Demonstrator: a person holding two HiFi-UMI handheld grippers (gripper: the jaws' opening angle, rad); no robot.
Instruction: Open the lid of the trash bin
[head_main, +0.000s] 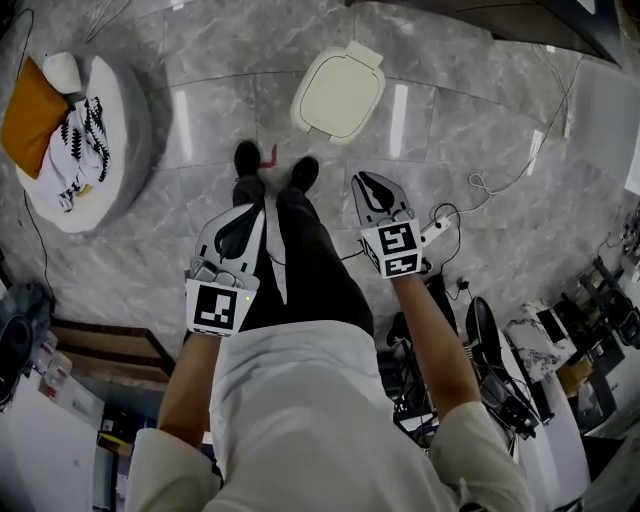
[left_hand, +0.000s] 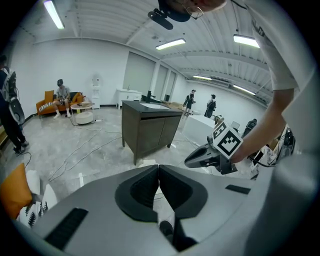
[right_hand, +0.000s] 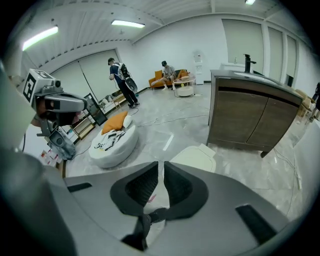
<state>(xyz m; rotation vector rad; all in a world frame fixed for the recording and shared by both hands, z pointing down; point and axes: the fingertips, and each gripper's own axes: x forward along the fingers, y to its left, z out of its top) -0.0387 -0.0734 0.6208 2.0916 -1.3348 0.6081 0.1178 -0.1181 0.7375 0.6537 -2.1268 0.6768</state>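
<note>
Trash bin (head_main: 338, 92) on the floor (head_main: 470, 110), lid down, your shoes (head_main: 247, 157) just short of it, your left gripper (head_main: 255, 208) and right gripper (head_main: 365, 182) well back from it, both pairs of jaws together, empty.

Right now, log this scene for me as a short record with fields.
bin: cream trash bin, on the floor just ahead of the person's shoes
lid: down
left gripper: jaws together, empty, clear of the bin
right gripper: jaws all but together, empty, clear of the bin
nearby: round white cushion with an orange pillow; brown cabinet beyond the bin
</note>
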